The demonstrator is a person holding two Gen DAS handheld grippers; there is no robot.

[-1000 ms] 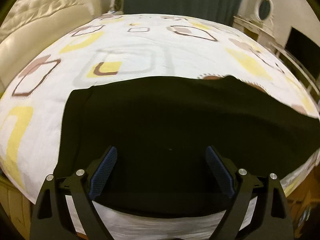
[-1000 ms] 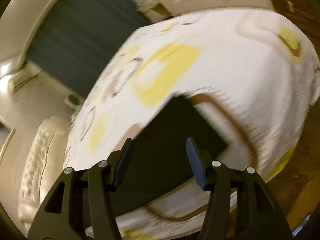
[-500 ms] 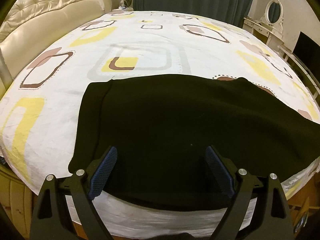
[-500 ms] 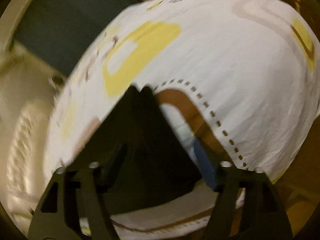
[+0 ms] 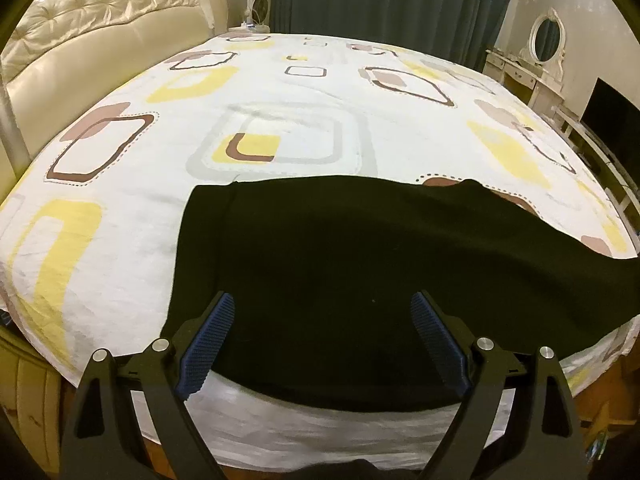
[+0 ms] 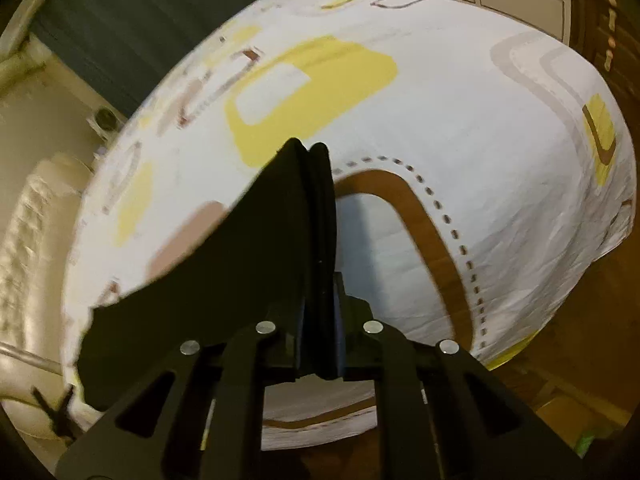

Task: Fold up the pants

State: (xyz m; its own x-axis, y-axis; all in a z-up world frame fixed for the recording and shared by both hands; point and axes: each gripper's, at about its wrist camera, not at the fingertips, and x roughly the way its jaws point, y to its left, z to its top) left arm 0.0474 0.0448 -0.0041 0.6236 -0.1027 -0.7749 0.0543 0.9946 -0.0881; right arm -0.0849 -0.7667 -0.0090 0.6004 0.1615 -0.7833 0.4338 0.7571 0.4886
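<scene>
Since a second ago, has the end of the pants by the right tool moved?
Yes. The pants' end, then flat on the bedsheet, now stands pinched upright in the right tool.

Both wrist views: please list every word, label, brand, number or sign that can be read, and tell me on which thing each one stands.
None: there is no readable text in either view.
The black pants show no label or tag.
The bedsheet carries only printed shapes in yellow, brown and grey, no letters.
The left gripper and right gripper show no marking.
The dark screen at the right is blank.
</scene>
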